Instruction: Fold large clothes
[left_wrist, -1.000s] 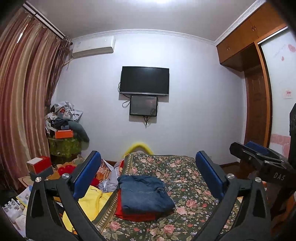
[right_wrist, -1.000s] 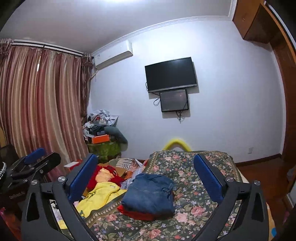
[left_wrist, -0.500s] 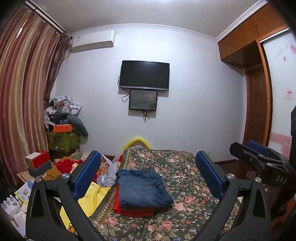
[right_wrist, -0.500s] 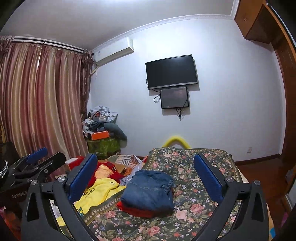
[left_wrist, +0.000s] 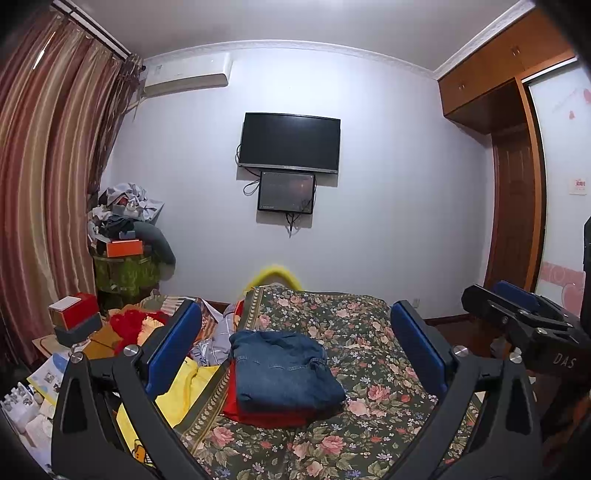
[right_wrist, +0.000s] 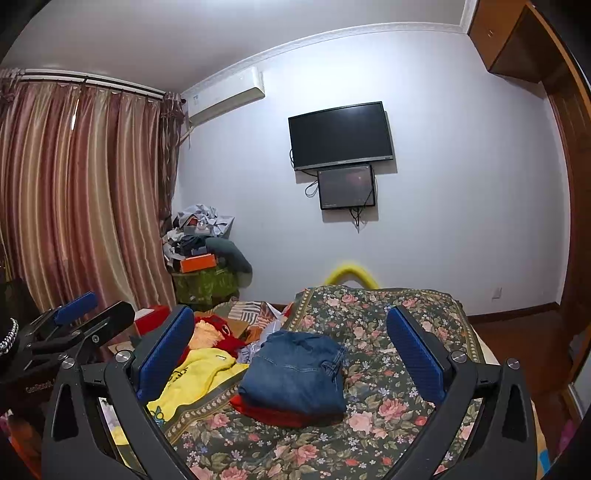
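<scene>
The right gripper (left_wrist: 524, 317) carries white letters "DAS" on its black body (seen from the left wrist); other print is illegible.

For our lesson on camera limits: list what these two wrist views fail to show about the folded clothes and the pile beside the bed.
- Red garment: both views, mostly covered by the jeans; its type is unclear.
- Yellow garment: both views, partly hidden behind a gripper finger; its print is cut off.
- Floor pile: left view, a tangled jumble; single items are indistinct.
</scene>
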